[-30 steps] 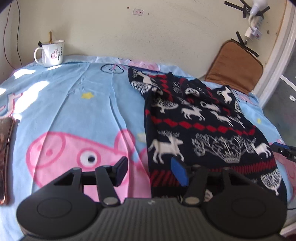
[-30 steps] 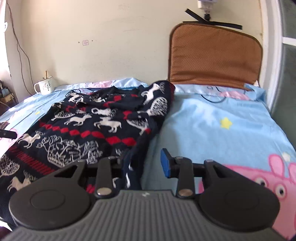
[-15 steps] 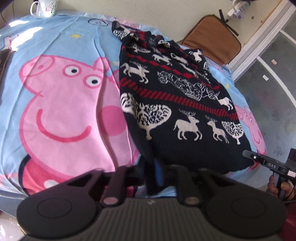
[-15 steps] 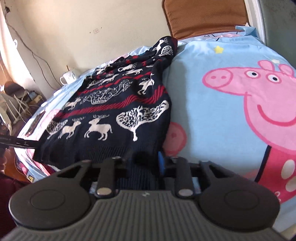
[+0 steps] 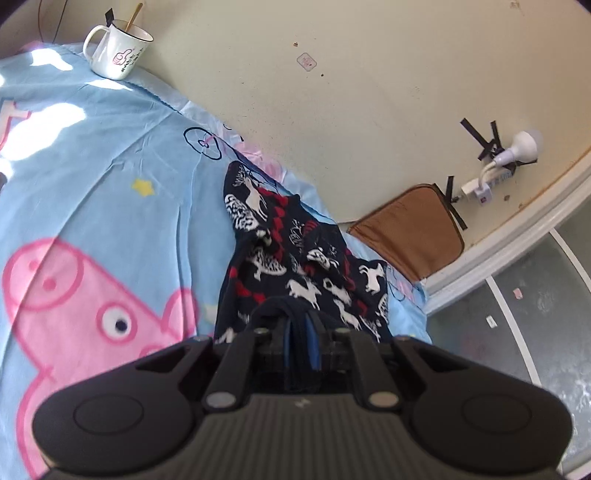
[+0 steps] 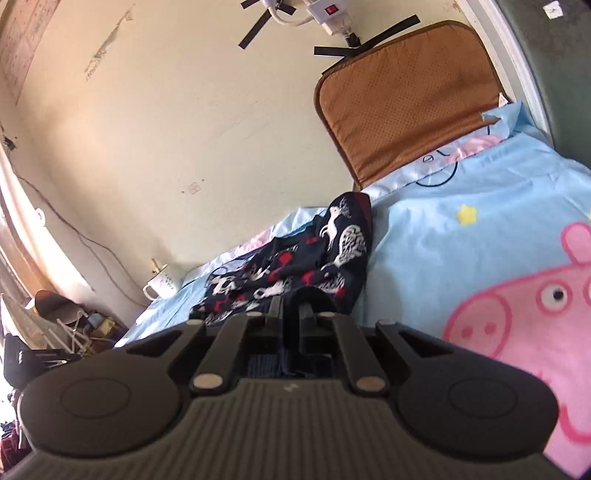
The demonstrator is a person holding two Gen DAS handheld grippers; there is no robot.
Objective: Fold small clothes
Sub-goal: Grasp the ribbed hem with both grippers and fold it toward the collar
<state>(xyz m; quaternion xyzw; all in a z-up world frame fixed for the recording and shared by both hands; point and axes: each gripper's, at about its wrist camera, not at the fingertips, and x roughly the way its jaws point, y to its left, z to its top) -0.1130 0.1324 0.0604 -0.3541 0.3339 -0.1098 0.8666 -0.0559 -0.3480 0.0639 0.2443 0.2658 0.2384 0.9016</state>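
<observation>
Both grippers were tilted up toward the wall, each clamped narrow on a navy hem fold of the one sweater (image 5: 295,258). Left gripper (image 5: 300,345) pinched the fabric between its fingers, blue pad showing just right of the cloth. Right gripper (image 6: 291,325) likewise had a dark fold looped over and squeezed between its fingers.

Sweater: knit, navy with white reindeer and red zigzag bands, bunched and rumpled, near end raised to the grippers, far end lying on the sheet (image 5: 110,155) near the wall. Sheet: smooth light blue cotton with a pink cartoon pig, yellow stars.

One white mug (image 5: 118,50), stick standing in it, at the far left corner. One brown perforated pad (image 6: 406,92) leaned on the wall, far right. One power strip (image 6: 328,13) taped above it.
</observation>
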